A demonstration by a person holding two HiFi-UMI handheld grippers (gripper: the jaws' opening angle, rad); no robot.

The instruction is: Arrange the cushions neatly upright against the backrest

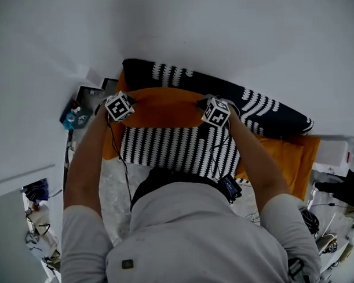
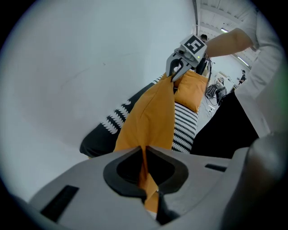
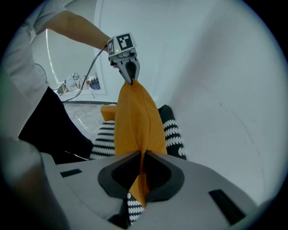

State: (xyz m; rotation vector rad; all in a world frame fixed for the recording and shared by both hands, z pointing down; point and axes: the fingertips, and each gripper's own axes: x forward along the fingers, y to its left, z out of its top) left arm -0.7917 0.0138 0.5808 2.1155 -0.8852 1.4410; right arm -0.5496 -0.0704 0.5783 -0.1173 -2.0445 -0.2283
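While both clamp its top corners, left gripper (image 2: 145, 177) at 9 o'clock and right gripper (image 3: 141, 173) at 3, the orange cushion (image 1: 164, 107) hangs upright, long axis gripper to gripper. Dark patterned cushion (image 1: 221, 90) sits just behind at 12, striped cushion (image 1: 177, 149) at 6.

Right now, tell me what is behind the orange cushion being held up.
A dark cushion with white markings lies behind the orange cushion. Its lower middle stretch is covered by the orange one, so nothing there can be seen.
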